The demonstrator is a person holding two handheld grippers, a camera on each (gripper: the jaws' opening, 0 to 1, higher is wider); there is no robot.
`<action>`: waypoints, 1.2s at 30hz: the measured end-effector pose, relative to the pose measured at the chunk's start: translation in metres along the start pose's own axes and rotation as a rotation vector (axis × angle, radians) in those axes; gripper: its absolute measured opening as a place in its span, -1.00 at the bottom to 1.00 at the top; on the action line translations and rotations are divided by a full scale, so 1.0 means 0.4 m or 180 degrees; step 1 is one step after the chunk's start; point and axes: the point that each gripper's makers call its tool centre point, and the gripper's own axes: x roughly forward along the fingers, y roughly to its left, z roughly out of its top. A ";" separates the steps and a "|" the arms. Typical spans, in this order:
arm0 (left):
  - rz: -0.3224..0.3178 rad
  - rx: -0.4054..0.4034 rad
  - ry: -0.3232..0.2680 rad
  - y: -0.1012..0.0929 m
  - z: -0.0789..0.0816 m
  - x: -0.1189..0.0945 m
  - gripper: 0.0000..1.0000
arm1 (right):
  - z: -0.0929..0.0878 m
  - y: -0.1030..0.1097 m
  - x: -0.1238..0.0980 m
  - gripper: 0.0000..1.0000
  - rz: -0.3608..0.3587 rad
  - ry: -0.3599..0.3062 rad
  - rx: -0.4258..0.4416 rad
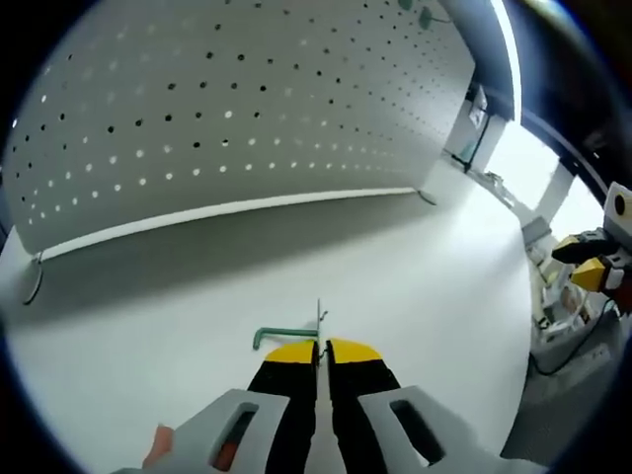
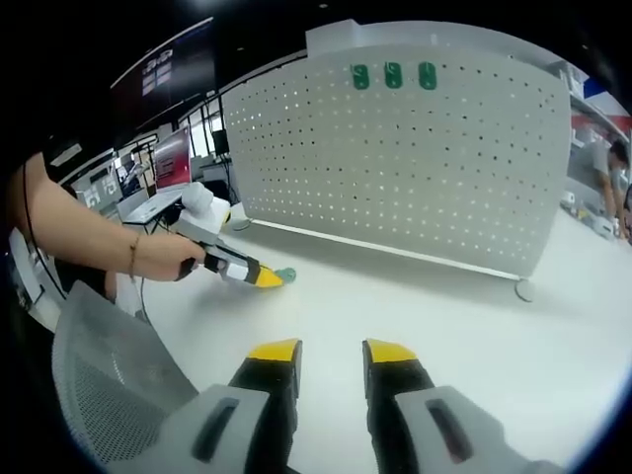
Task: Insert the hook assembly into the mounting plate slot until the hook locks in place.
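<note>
While clamped on green hook (image 1: 283,336), left hand-held gripper (image 1: 323,348); right one (image 2: 332,352) wide.

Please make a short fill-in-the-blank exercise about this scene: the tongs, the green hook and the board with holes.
1. The left tongs are ____ on the green hook.
2. The jaws of the right tongs stand ____, with nothing between them.
3. The pegboard stands upright on the ____ table.
4. Near the top edge of the pegboard there are ____ green hooks in a row.

Missing words: shut; open; white; three
</note>
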 end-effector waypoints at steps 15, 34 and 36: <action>-0.0045 0.0239 0.0033 -0.006 0.016 -0.059 -0.97 | 0.014 0.010 0.000 -0.54 0.0021 -0.0026 -0.0036; -0.0170 0.0389 0.0083 -0.122 0.012 -0.233 -0.97 | 0.043 0.020 -0.007 -0.53 0.0171 -0.0010 -0.0032; -0.0176 0.0379 0.0094 -0.132 0.010 -0.251 -0.96 | 0.045 0.033 -0.007 -0.53 0.0210 -0.0003 -0.0043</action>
